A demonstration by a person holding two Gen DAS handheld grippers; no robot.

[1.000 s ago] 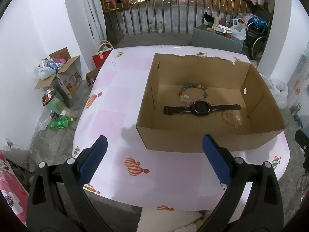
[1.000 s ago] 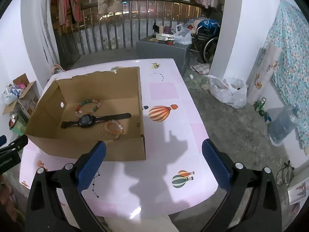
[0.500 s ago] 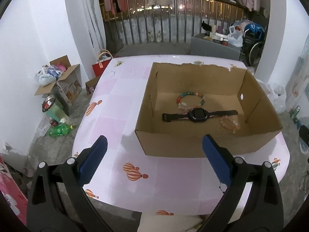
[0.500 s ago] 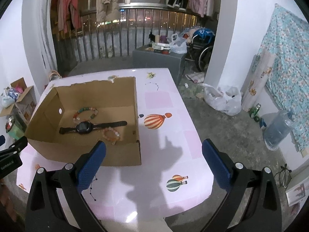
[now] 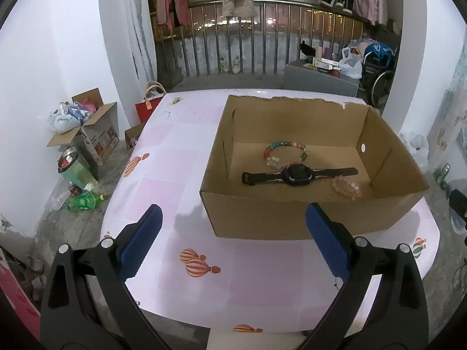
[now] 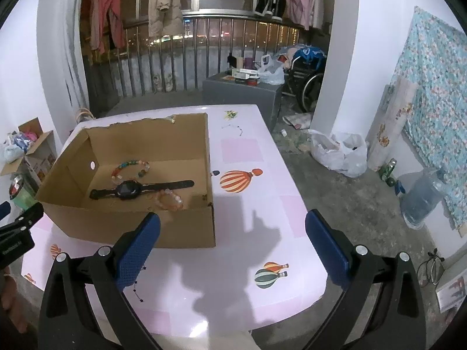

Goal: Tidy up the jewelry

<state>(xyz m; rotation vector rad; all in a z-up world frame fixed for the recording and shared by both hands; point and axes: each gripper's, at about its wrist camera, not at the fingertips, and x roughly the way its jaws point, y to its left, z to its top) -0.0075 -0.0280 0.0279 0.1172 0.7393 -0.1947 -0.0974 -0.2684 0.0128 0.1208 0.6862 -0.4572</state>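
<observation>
Hand-held gripper (image 5: 233, 218) spread empty, bracelet (image 6: 170, 201) half-hidden

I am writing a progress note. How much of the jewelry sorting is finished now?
Done: the watch, the colourful bracelet and the pink bracelet lie in the cardboard box. In hand: nothing; the left gripper and right gripper are open and empty. Left: no loose jewelry is clearly visible on the table.

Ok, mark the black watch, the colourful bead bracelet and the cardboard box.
black watch (image 5: 297, 172), left wrist view, on its face.
colourful bead bracelet (image 5: 279, 145), left wrist view, on the far beads.
cardboard box (image 5: 262, 218), left wrist view, on the near outer wall.
</observation>
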